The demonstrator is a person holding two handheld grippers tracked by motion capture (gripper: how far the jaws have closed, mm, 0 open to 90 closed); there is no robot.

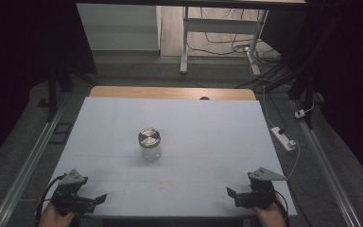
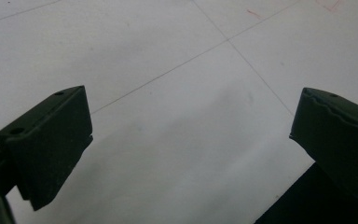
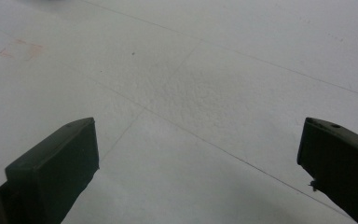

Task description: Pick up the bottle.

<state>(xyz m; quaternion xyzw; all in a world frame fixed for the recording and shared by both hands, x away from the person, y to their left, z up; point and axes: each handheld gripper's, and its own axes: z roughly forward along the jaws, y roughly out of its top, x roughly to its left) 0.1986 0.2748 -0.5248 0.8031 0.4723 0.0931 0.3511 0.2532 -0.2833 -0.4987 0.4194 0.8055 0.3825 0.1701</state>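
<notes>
Left claw [image 1: 99,198] and right claw [image 1: 230,193] spread wide, empty, low at near worktop [image 1: 217,132] edge.
Lidded glass jar [image 1: 150,144] upright mid-worktop, well apart from both; likely pre-reach, next calling for approach toward jar.

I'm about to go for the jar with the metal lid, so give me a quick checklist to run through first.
1. Left gripper open, nothing between its jaws: ok.
2. Right gripper open, nothing between its jaws: ok.
3. Glass jar upright on the table: ok.
4. Metal lid sitting on the jar: ok; screwed tight: cannot tell.
5. Bare table between both grippers and the jar: ok.
6. Jar contents: cannot tell.
</notes>
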